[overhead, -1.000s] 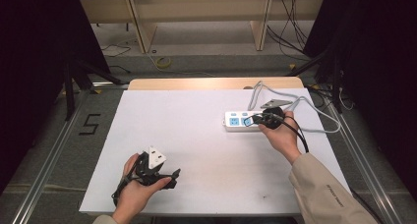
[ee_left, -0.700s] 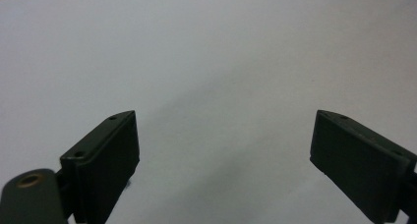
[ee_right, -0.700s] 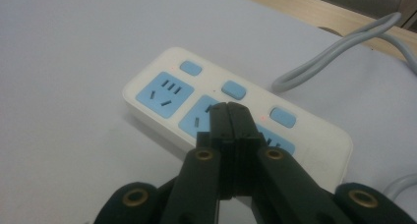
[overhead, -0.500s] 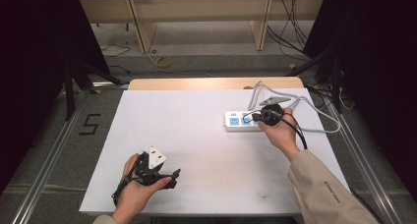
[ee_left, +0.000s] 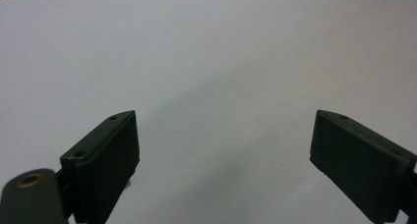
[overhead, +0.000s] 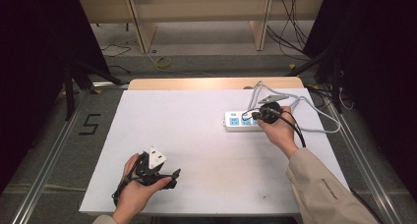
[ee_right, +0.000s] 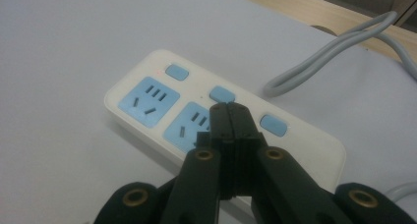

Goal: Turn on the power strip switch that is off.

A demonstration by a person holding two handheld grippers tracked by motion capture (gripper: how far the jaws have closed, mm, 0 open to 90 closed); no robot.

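A white power strip [overhead: 237,121] with blue sockets and blue buttons lies at the right of the white tabletop [overhead: 196,135]. In the right gripper view the strip [ee_right: 307,145] sits just under my right gripper [ee_right: 229,109]. That gripper is shut with nothing between its jaws, and its tips are at the near edge of the middle blue button [ee_right: 222,93]; I cannot tell if they touch it. The right gripper [overhead: 256,117] hangs over the strip's right end. My left gripper [overhead: 172,177] rests near the front left, open and holding nothing [ee_left: 223,150].
The strip's grey cable [overhead: 307,106] loops toward the right rear edge, and shows again as the grey cable [ee_right: 334,42]. A wooden strip [overhead: 196,83] borders the table's far side. Metal rails run along both sides, with shelving legs and floor cables beyond.
The right gripper has shifted slightly over the strip's right end. The left hand and gripper have stayed put.
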